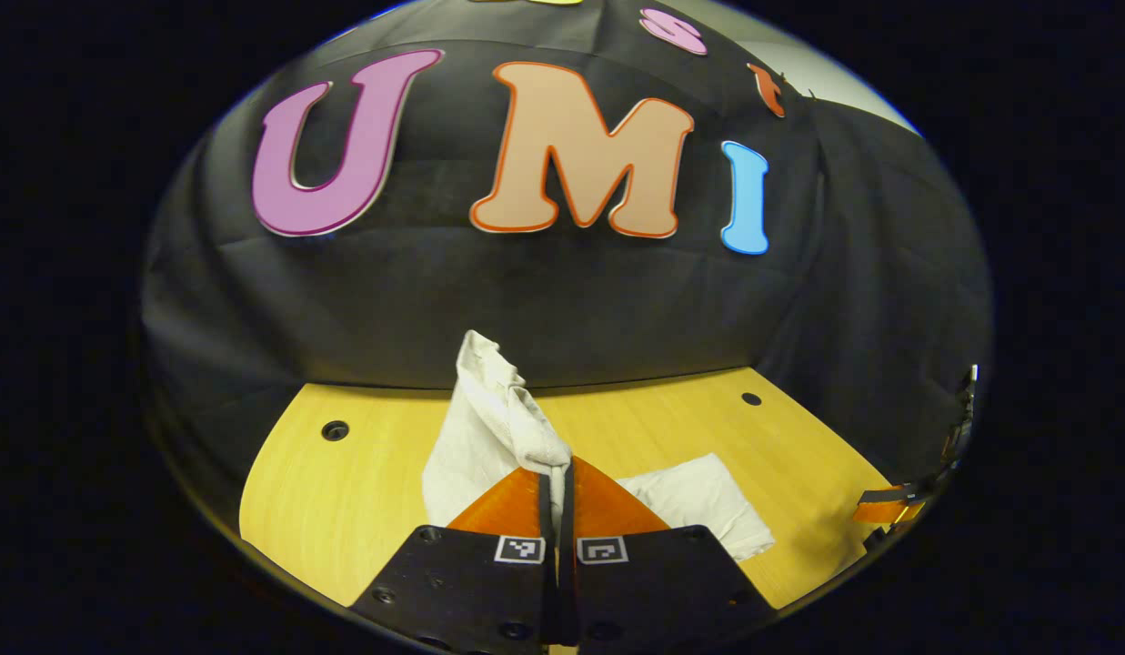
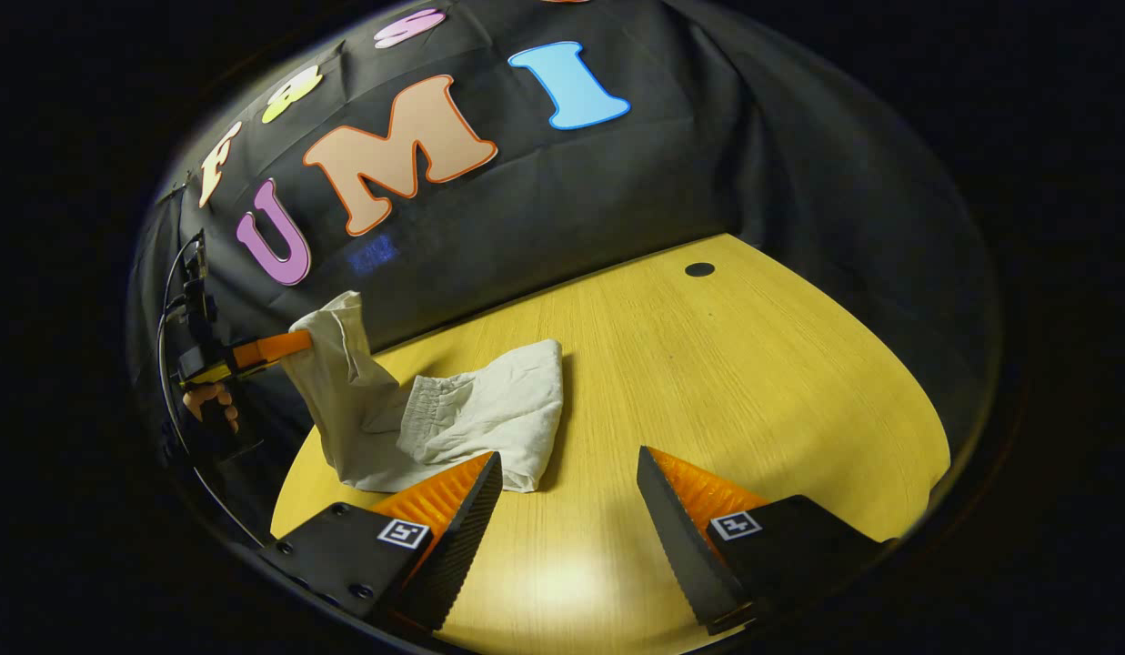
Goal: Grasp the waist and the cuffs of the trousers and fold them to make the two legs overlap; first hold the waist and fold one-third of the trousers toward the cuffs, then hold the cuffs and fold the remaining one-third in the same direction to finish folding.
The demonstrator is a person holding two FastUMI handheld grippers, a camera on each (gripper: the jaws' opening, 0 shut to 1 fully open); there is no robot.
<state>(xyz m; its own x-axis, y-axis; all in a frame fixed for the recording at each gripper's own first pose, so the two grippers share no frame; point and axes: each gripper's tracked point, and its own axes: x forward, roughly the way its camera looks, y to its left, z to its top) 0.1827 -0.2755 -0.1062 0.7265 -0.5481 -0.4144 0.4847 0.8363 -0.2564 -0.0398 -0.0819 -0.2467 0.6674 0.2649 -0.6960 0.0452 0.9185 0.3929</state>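
The off-white trousers (image 2: 471,414) lie partly folded on the wooden table (image 2: 753,382), with the elastic waist showing on top. My left gripper (image 1: 562,478) is shut on one end of the trousers (image 1: 489,409) and holds that end lifted above the table. In the right gripper view the left gripper (image 2: 294,344) shows at the far left with a hand below it, pulling the cloth up. My right gripper (image 2: 567,473) stands open just above the table, its left finger beside the near edge of the folded cloth, nothing between its fingers.
The table (image 1: 344,491) has round holes at the far left (image 1: 335,429) and far right (image 1: 751,398). The right gripper (image 1: 898,502) shows at the right edge of the left gripper view. Black cloth walls close off the back and sides.
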